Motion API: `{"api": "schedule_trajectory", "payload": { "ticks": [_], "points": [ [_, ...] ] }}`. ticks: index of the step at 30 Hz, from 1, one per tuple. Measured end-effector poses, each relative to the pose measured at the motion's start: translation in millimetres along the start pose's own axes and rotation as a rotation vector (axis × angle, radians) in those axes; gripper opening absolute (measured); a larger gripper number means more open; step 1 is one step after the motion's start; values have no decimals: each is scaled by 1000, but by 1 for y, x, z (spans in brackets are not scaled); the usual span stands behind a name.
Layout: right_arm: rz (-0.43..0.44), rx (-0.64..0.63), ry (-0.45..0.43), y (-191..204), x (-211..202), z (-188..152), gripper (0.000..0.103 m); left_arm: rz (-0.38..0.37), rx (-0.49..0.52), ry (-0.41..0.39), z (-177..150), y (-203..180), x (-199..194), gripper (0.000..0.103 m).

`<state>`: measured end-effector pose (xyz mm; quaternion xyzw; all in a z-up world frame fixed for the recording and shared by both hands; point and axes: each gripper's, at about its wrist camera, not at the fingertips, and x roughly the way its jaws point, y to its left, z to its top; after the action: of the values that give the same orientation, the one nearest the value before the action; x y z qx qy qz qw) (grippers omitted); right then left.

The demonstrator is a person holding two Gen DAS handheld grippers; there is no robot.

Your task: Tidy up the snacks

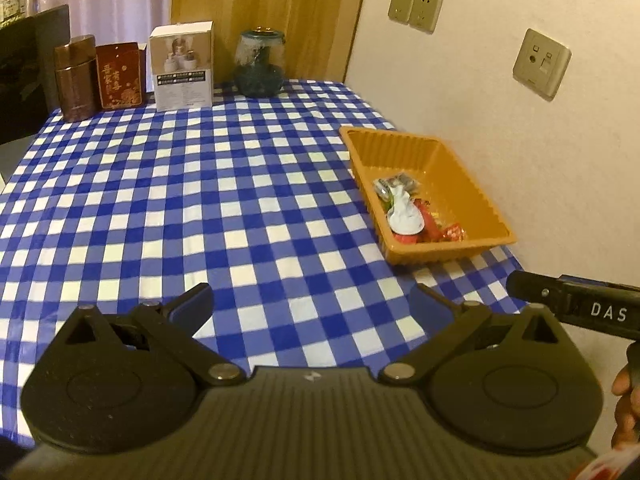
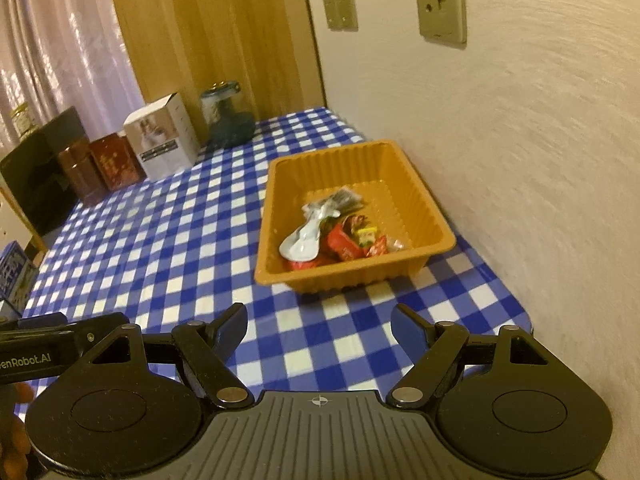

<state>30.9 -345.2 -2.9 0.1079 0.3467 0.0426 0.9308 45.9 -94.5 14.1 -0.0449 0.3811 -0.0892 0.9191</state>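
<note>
Both tongs, left (image 1: 312, 304) and right (image 2: 319, 326), stood apart, empty, above the checked worktop (image 1: 160, 200). Only the right view showed a blue carton (image 2: 12, 276) at the worktop's edge. Wrapped snacks (image 2: 340, 232) in the orange tray (image 2: 436, 220) blurred together, lying ahead of both tongs, untouched.

My two wrist cameras looked forward and downward over my claws, close above the blue-and-white checked tablecloth (image 1: 200, 200), both sharing the ribbed orange plastic tray (image 2: 404, 172) against the cream wall (image 2: 520, 140).
</note>
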Motion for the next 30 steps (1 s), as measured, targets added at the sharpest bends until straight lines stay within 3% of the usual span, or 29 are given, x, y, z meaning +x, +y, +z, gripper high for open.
{"api": "schedule_trajectory", "payload": {
  "ticks": [14,30],
  "points": [
    [13,-38,11,15,-9,-3,79,38,-16,-10,-6,4,-18,103],
    [21,-43,13,15,-9,-3,79,27,-8,-11,-4,2,-19,103]
  ]
}}
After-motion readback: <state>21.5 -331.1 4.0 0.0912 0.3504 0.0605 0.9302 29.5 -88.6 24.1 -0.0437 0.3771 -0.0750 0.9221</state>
